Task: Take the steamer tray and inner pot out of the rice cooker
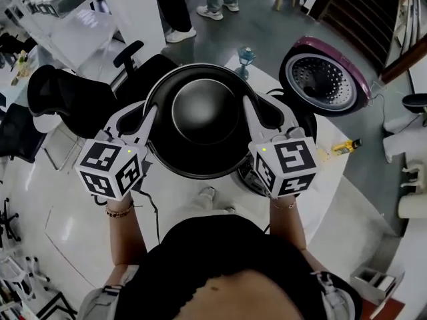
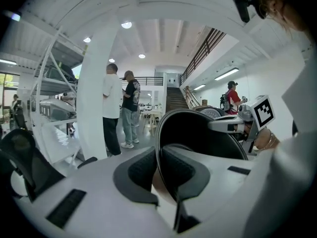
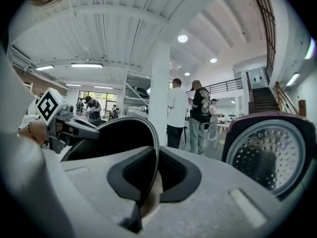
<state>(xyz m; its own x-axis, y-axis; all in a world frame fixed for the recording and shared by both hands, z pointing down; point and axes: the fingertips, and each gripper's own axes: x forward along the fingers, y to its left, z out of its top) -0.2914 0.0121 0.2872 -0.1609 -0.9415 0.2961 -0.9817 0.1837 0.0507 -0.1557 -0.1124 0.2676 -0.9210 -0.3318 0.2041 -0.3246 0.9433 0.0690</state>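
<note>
While left claw [image 1: 148, 117] and right claw [image 1: 251, 115] pinch opposite rims of the inner pot [image 1: 200, 109], held aloft beside the rice cooker [image 1: 325, 79], uneven tilt risks it slipping onto the worktop [image 1: 337, 185].

Inner pot [image 1: 200, 115]: looked like dark coated metal, smooth, with a soft sheen across its middle.
Left gripper [image 2: 157, 170]: matt white plastic shell; its pads [image 2: 138, 172] were black, finely textured and rubbery-looking.
Right gripper [image 3: 148, 175]: the same matt white plastic, faintly grainy.
Marker cubes [image 1: 110, 169]: flat, matt black-and-white print.
Rice cooker lid [image 1: 325, 79]: glossy purple-pink plastic outside, with a perforated bright metal plate inside.
Table [image 1: 327, 192]: smooth white, slightly glossy.
Floor [image 1: 267, 25]: grey, smooth, mildly reflective.
</note>
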